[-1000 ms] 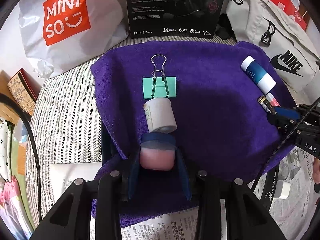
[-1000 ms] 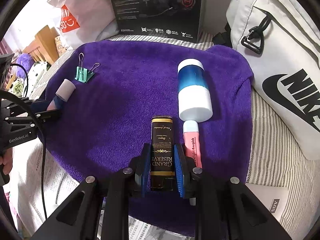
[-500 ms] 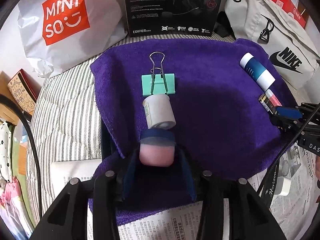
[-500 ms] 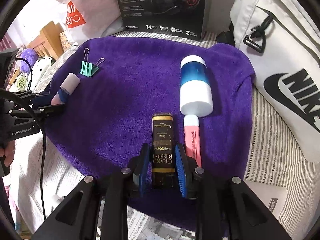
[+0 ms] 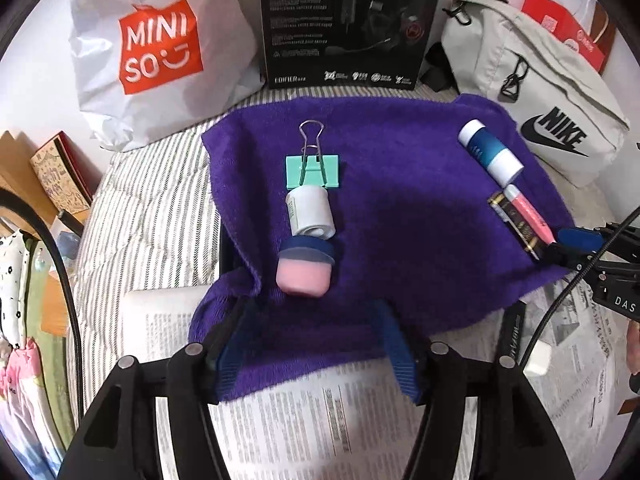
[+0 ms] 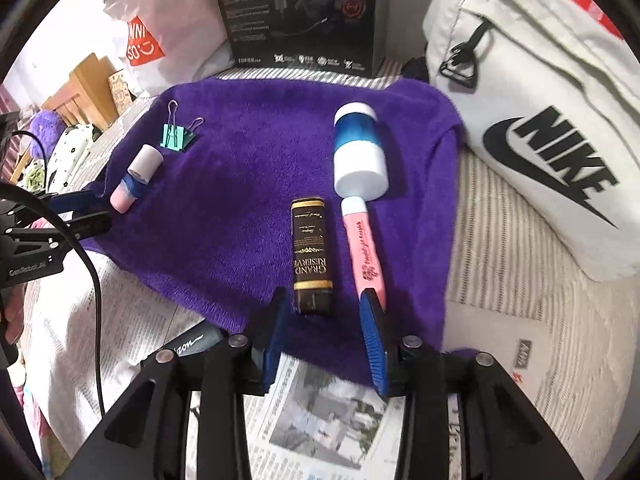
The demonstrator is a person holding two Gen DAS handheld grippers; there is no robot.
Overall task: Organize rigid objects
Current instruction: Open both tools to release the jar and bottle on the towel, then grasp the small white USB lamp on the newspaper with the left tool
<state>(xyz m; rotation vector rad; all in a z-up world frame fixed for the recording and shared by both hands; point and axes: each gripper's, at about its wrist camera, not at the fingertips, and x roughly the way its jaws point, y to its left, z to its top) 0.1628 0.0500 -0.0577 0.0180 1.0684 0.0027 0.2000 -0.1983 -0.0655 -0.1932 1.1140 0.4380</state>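
Release step of the tidying task: two items have been laid on the purple towel (image 5: 400, 208) and both tongs stand clear of them. Left tongs (image 5: 316, 344): jaws have just been opening, now spread wide and empty; the pink jar with blue lid (image 5: 305, 270) lies just ahead of the tips, touching nothing of the tongs, with the white roll (image 5: 310, 214) and the green binder clip (image 5: 313, 171) in line beyond it. Right tongs (image 6: 326, 328): jaws have just been opening, now moderately spread; the black Grand Reserve box (image 6: 312, 256) lies ahead, its near end between the tips, apparently untouched, though the near end is partly hidden. The pink tube (image 6: 363, 246) lies just right of the box, the blue-and-white bottle (image 6: 359, 152) beyond. Next move probably calls for choosing any item not yet aligned
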